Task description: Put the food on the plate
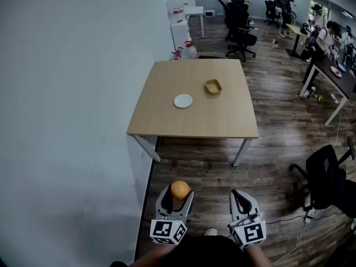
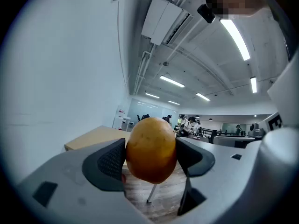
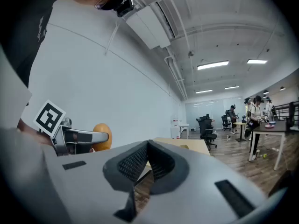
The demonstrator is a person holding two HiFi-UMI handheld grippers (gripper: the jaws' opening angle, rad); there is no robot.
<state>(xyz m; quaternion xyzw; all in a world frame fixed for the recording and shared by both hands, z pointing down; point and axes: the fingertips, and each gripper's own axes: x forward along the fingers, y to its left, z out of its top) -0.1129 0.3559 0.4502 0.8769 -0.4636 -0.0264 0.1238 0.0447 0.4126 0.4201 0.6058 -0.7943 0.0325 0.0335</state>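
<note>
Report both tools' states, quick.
Left tool: closed on the food.
Right tool: closed, empty.

Ceiling strips (image 2: 236,36) light the room brightly (gripper views bend and darken at edges).

The left gripper (image 1: 179,193) and right gripper (image 1: 239,196) look alike: pale grey moulded shells that narrow toward the fingers (image 2: 108,162). Each finger is faced with a black pad of finely dimpled rubber. A small dark rectangular slot (image 2: 45,192) is sunk into the shell. At the back of each sits a white cube (image 1: 168,231) printed with black square markers. The person wears dark clothing (image 1: 206,253).
</note>
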